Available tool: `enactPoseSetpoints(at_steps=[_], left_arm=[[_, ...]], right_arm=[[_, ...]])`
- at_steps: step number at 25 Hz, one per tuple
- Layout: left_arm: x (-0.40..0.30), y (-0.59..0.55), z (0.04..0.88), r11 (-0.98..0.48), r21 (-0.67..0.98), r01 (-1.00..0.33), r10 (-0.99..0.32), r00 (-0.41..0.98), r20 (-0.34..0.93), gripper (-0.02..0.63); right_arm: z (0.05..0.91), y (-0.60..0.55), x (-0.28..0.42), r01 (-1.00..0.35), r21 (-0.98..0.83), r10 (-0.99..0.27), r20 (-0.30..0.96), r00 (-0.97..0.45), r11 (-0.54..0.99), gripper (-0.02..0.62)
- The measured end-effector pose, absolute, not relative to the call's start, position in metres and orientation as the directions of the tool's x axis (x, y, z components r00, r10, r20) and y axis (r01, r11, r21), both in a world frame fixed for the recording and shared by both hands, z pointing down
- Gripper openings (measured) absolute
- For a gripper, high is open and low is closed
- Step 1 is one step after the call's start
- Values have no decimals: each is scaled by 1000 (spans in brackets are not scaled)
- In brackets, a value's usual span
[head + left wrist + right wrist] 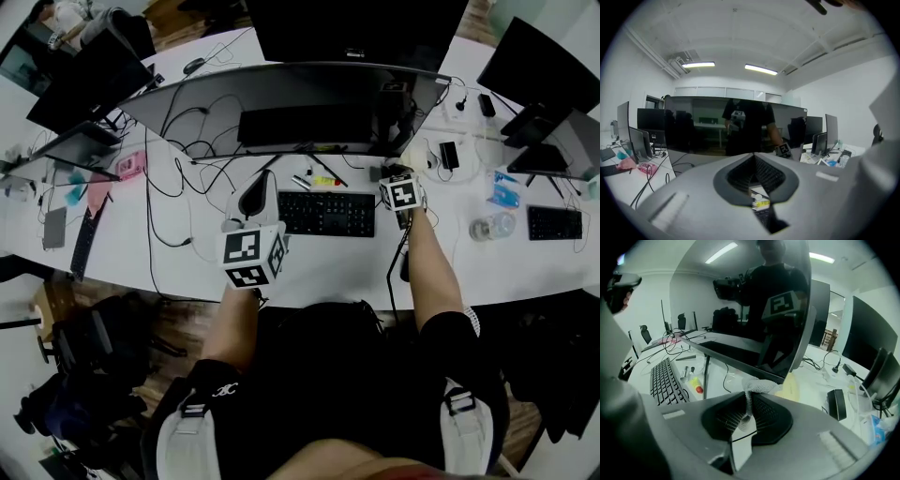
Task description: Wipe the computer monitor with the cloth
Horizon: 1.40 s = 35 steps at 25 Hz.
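A wide curved black monitor [281,98] stands across the white desk [187,272], its screen dark and mirroring the person. My right gripper [749,397] is shut on a white knitted cloth [759,386], whose bunched end sticks out past the jaws, close under the monitor's [754,310] lower right corner. In the head view the right gripper [394,173] is at the screen's right end. My left gripper [265,180] is held above the desk before the screen's middle. In its own view the left gripper [753,157] is shut with nothing in it, and it faces the monitor [736,126].
A black keyboard [328,214] lies below the monitor, with a yellow tube [323,181] and pens behind it. Black cables [178,150] trail over the left desk. Other monitors [84,80] stand at both sides. A plastic bottle [492,226] and a second keyboard [555,223] lie at the right.
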<state>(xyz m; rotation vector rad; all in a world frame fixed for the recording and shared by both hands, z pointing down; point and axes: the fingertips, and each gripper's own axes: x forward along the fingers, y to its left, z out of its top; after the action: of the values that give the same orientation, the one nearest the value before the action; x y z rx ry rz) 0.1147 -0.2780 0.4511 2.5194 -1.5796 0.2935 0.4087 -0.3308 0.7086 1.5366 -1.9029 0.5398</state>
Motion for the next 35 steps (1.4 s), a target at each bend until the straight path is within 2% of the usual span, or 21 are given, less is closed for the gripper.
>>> enactPoseSetpoints(at_steps=[18, 35], left_arm=[[52, -274, 457, -345, 37, -938, -908, 344, 241, 52], [-99, -287, 457, -279, 51, -959, -929, 283, 239, 52]], right_arm=[[704, -352, 309, -931, 54, -712, 661, -237, 360, 34], [694, -385, 173, -922, 71, -709, 662, -241, 380, 35]])
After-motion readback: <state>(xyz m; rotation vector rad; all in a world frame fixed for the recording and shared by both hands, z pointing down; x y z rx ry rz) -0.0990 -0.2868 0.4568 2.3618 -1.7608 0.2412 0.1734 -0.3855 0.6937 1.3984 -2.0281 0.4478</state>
